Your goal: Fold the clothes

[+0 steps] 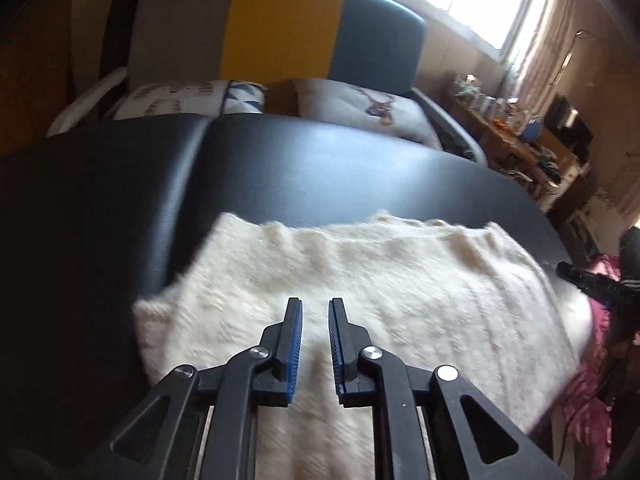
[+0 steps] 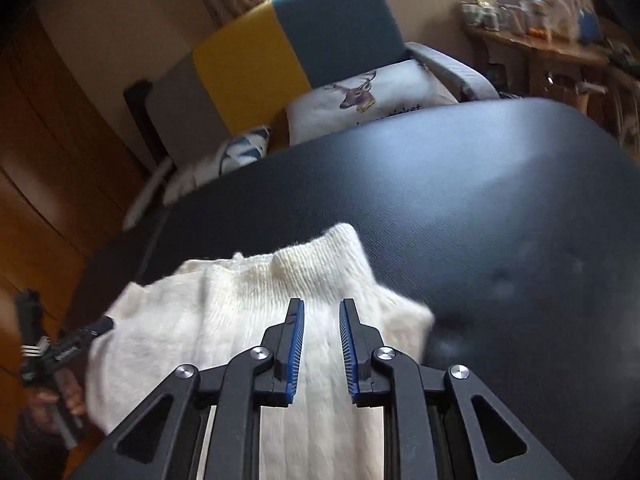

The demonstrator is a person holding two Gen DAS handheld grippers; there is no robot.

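A cream sweater (image 1: pixel 360 320) lies part-folded near the counter (image 1: pixel 320 168) front edge; left tongs (image 1: pixel 315 308) and right tongs (image 2: pixel 321 308) hover slightly spread, empty, so an edge must be pinched next

Both grippers, left (image 1: pixel 315 308) and right (image 2: pixel 321 308), are black linkage frames with triangular cut-outs at 5 and 7 o'clock, round silver screws at the pivots, and blue ribbed pads (image 2: pixel 295 356) lining the two fingers.
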